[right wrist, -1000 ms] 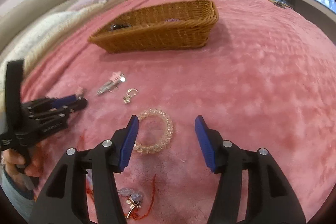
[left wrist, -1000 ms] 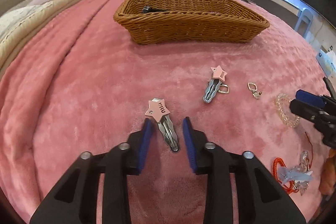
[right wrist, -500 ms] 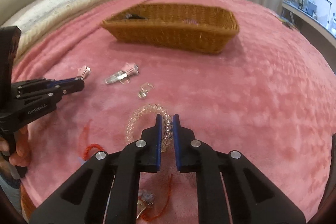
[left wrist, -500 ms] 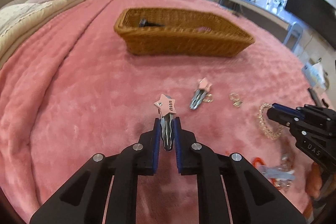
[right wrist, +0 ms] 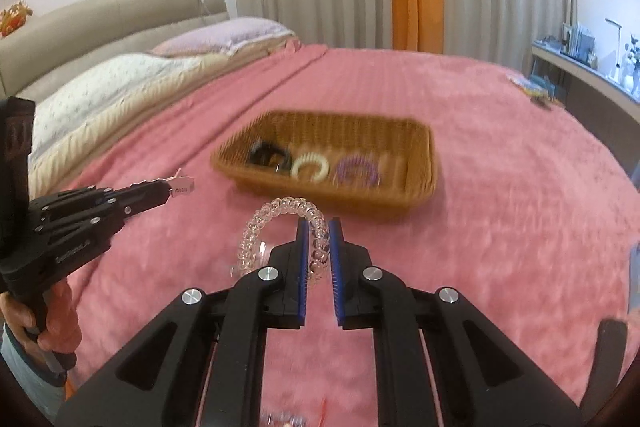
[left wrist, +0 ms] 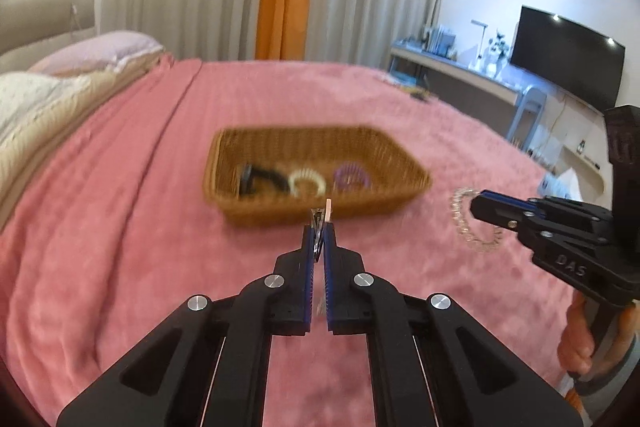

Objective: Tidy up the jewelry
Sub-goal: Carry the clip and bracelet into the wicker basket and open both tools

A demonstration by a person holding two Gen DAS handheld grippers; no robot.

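My left gripper [left wrist: 319, 227] is shut on a silver hair clip with a pink star [left wrist: 323, 213], held edge-on in the air just short of the wicker basket [left wrist: 256, 215]. From the right wrist view the clip [right wrist: 181, 185] sticks out of the left gripper [right wrist: 162, 191]. My right gripper [right wrist: 318, 227] is shut on a clear beaded bracelet [right wrist: 272, 217], lifted above the pink blanket in front of the basket [right wrist: 416, 203]. The bracelet also hangs from the right gripper [left wrist: 478, 207] in the left wrist view [left wrist: 464, 227]. The basket holds black, cream and purple hair pieces [right wrist: 310, 167].
The pink blanket [left wrist: 120, 227] covers the bed. Pillows [right wrist: 120, 83] lie at the left. A desk and a TV [left wrist: 568, 67] stand along the right wall. A red cord with trinkets [right wrist: 288, 419] lies blurred under my right gripper.
Both grippers have lifted off the blanket with their items and swung up toward the basket. The view now looks higher into the room. The clip has turned edge-on.
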